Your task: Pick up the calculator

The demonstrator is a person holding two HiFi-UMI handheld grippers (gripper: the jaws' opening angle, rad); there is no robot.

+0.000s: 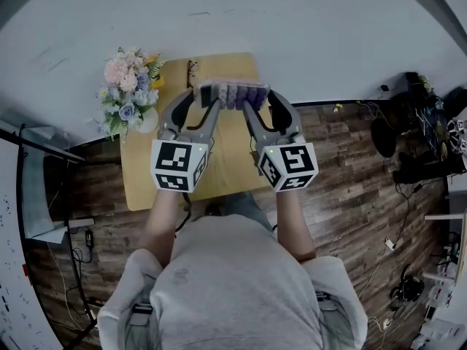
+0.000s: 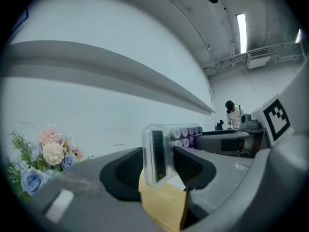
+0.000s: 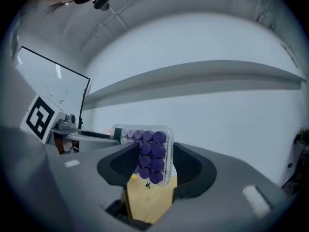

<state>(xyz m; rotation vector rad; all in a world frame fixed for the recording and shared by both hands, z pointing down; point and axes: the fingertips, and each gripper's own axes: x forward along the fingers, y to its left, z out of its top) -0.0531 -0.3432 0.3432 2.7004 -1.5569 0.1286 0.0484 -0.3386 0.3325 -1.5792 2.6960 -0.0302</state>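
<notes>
The bouquet of artificial flowers point(image 1: 128, 90) stands well to the left of the left hand-held gripper point(image 1: 206, 95), at the far corner of the wooden worktop point(image 1: 142, 166). That hand-held gripper is clenched on the display end of the calculator point(image 1: 232, 93). In the left gripper view the clear-cased end sits between the two dark pads, with the worktop showing below it. The calculator spans the gap between the two tools and hangs clear of the worktop. The right hand-held gripper point(image 1: 260, 100) is clamped on the other end, where the purple keys fill the space between its jaws.

The main risk, judged from this hold, is the two-ended grip itself. If the hands drift apart, or one wrist rolls while the other does not, one end could slide out of its pads. The casing looks smooth and glossy, so it offers little friction. Squeezing harder to make up for that could press keys or stress the clear shell. Were one end to slip out, the other grip would carry the whole length from one end, and the calculator could swing down towards the worktop.

Both forearms reach forward, roughly side by side. The tools angle slightly towards each other and point about level, with the marker cubes turned up towards the head camera.
</notes>
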